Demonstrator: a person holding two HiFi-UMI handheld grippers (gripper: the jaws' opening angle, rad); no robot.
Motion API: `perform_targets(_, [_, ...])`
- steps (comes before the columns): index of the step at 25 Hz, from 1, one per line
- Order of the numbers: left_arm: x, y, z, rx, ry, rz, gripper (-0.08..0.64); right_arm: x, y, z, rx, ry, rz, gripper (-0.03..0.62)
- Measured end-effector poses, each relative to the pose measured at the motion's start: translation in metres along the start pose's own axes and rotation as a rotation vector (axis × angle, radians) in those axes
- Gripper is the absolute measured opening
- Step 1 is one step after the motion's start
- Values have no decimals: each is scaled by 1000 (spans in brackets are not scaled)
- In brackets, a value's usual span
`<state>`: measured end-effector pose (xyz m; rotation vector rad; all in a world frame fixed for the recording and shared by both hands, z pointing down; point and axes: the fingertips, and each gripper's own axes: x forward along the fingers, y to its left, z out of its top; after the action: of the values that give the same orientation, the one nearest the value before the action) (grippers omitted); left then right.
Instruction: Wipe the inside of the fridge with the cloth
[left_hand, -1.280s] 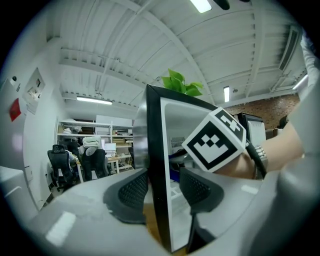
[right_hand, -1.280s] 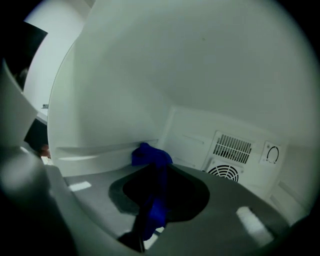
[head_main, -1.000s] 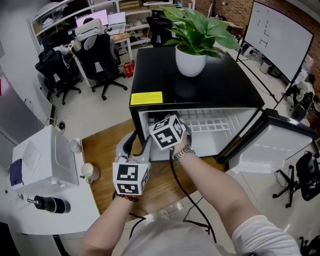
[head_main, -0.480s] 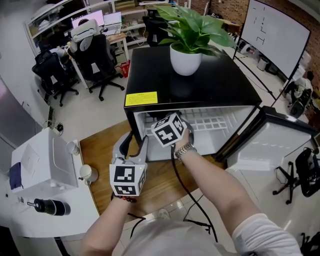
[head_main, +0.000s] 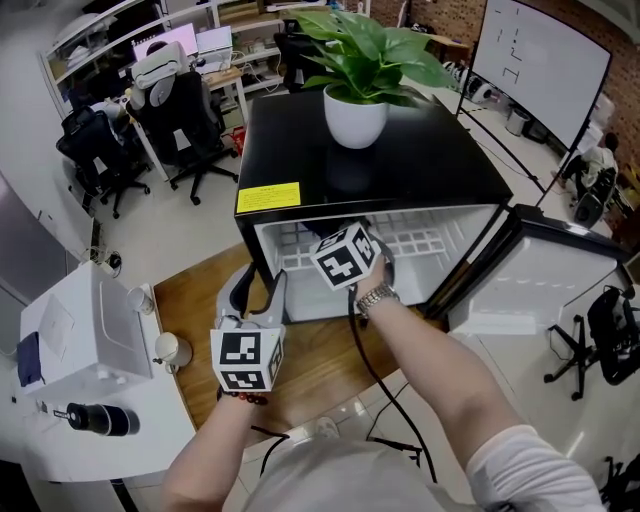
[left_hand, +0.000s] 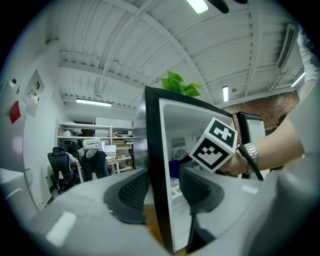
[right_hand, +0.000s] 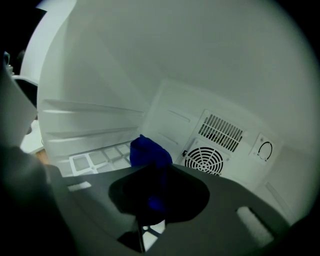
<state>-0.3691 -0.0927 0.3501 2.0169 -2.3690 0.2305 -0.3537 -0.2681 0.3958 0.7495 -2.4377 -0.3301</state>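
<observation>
Cloth (right_hand: 149, 150), blue and bunched, was pinched in the narrow jaws of the right gripper (right_hand: 154, 176) inside the fridge (head_main: 300, 192), its free end pointing ahead at the back wall, left of the fan grille (right_hand: 204, 161). The left gripper (left_hand: 159, 186) stood wide, astride the fridge's left wall.

Fridge (head_main: 400, 160) black outside, white inside; yellow label (head_main: 268, 197). Cloth (right_hand: 149, 152) blue. Pot (head_main: 355, 120) white, leaves (head_main: 370, 55) green. Marker cubes (head_main: 347, 257) black-white squares.
</observation>
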Motion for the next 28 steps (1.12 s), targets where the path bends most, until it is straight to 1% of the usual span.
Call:
perform_targets(4, [0,2,-3,9,4,5,192,-4,-13,-16,14,41,-31,66])
perform_targets(8, [0,1,-2,3,3,7,192,-9,-25,-17,13,32,-50,66])
perform_targets(19, [0,1,0,-10,-8,17,192,-21,-65,-45,50,74,-119,66])
perform_targets(22, [0,0,1,-14,-10,16,192,-24,-75,-47,42,67,-138,66])
perform_targets(28, [0,1,1,-21,-11,20,192,-31,-97,-65,68,103,-182,66])
